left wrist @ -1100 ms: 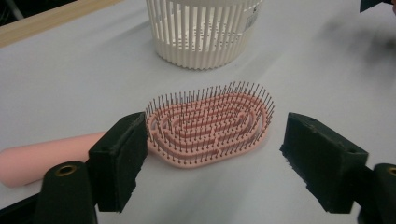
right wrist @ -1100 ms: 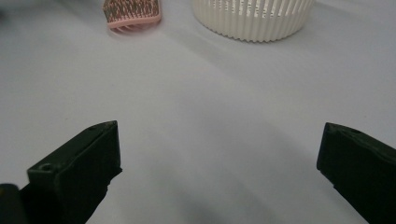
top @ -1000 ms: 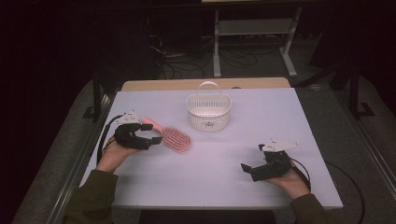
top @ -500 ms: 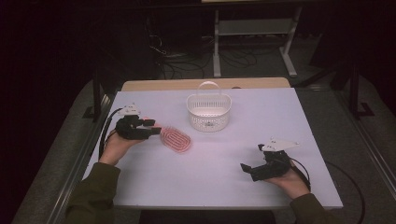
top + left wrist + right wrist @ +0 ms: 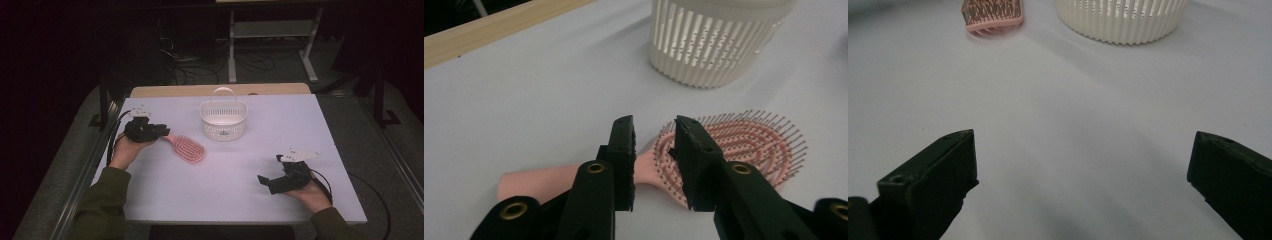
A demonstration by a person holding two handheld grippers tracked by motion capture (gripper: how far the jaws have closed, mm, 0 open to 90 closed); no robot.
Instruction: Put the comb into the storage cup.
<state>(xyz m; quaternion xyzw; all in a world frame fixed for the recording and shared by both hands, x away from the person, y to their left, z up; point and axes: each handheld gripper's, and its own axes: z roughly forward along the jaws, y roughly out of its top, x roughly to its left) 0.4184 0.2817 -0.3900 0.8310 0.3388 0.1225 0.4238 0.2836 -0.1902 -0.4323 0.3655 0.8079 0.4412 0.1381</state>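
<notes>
The left hand-held gripper [image 5: 161, 131] sits over the neck of a pink hairbrush [image 5: 188, 148], where handle meets head. In the left gripper view its jaws stand a narrow gap apart above the brush [image 5: 729, 145], one on each side of the neck; they seem not to be pressing it, though the angle makes contact hard to judge, so the left hand-held gripper [image 5: 654, 150] reads as released. The brush lies bristles up on the pale surface [image 5: 280, 125], its head pointing away from this gripper. Just beyond the brush head stands a white slotted basket [image 5: 223, 119] with an upright handle, apart from the brush.

The right hand-held gripper [image 5: 263, 180] rests low at the near right of the surface, well apart from the brush and basket. In its own view the jaws are spread wide with bare surface [image 5: 1073, 125] between them; ahead lie the basket [image 5: 1122, 17] and, to the left, the brush [image 5: 993, 15].
</notes>
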